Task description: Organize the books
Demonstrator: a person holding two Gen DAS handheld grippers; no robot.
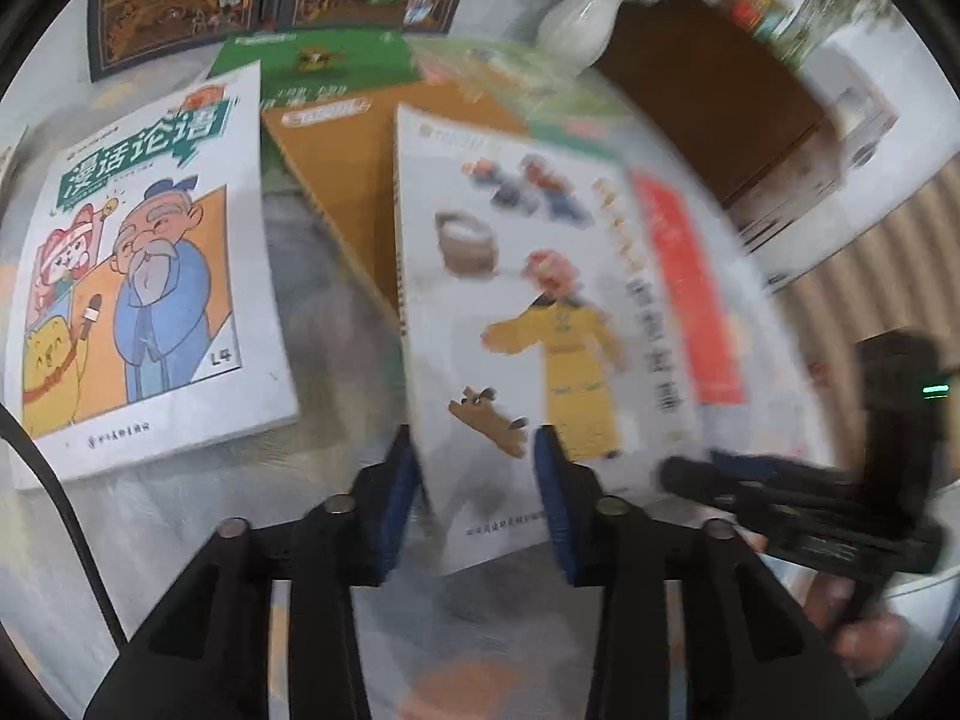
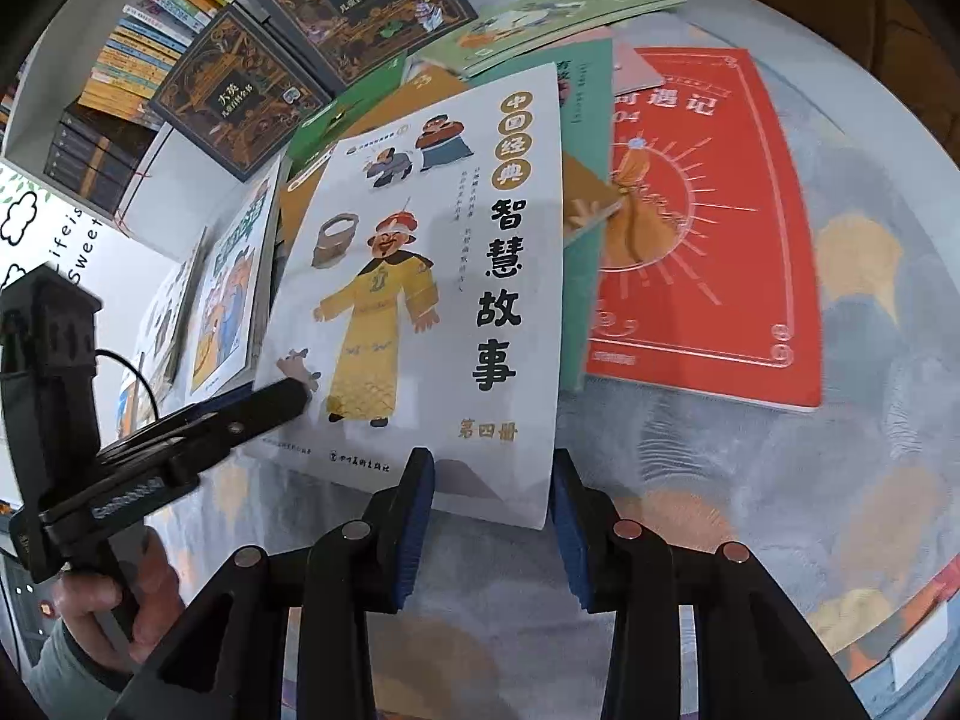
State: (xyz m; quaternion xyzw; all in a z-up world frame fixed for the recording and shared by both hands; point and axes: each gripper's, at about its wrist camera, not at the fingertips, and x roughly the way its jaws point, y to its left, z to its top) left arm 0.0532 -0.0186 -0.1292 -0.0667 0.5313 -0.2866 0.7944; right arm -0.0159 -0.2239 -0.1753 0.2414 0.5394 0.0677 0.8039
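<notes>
Books lay scattered across a round tabletop covered in a pale patterned cloth, with a white shelf of more books at the ten o'clock edge of the right wrist view. Both tools had a thin white paperback with a yellow-robed cartoon figure on its cover by its near edge. The right tool pinched the book's lower right corner between its blue pads. The left tool had its jaws narrowed around the lower left part, and the pads looked pressed on the cover, though blur left that uncertain. The book sat tilted, lifted off the pile, reaching from the tools toward twelve o'clock.

Judging from this, the floppy cover could bend or slip free, since both grips sat on one edge. Its far end might also drag the orange book and the red paperback lying beneath and beside it.
</notes>
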